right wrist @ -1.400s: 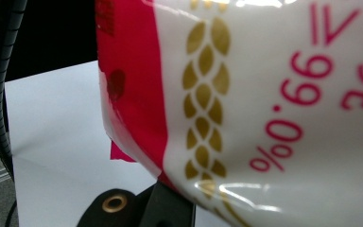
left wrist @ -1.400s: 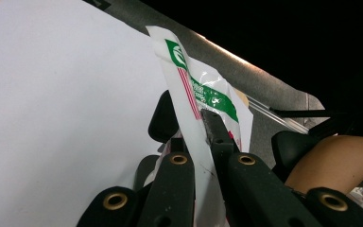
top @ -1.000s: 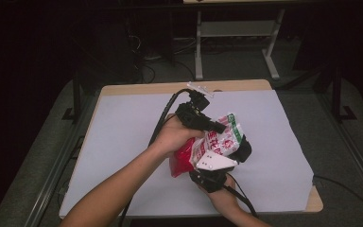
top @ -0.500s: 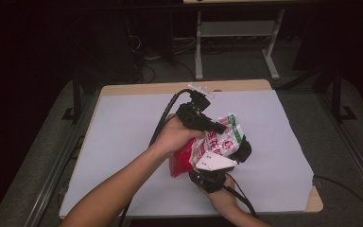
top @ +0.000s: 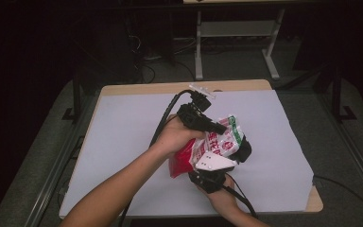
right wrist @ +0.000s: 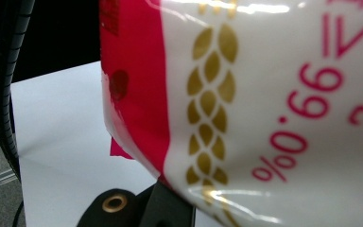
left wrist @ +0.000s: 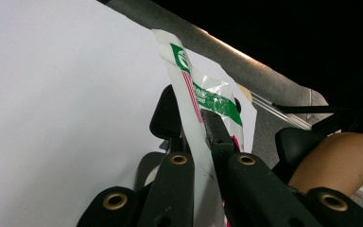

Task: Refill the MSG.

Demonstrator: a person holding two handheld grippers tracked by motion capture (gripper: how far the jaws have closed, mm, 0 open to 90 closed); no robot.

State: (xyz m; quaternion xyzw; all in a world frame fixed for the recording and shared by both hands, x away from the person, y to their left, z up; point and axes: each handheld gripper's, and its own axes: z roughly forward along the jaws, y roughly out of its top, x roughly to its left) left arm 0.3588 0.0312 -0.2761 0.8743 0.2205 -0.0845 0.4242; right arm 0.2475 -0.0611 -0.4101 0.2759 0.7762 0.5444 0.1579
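A snack bag (top: 220, 141), red and white with a green top strip, is held up over the middle of the white table (top: 123, 142). My left gripper (top: 221, 126) comes in from the left and is shut on the bag's top seam. In the left gripper view the two black jaws (left wrist: 192, 124) pinch the white and green edge of the bag (left wrist: 203, 90). My right gripper (top: 240, 147), with its grey plate on top, reaches up from below and is shut on the bag's lower right side. In the right gripper view the bag (right wrist: 264, 94) hides most of the jaws.
The white sheet covers a wooden tabletop whose rim (top: 179, 88) shows at the back and at the near right corner. Black cables (top: 163, 124) trail from the grippers toward the near edge. A metal table frame (top: 236, 33) stands on the dark floor behind.
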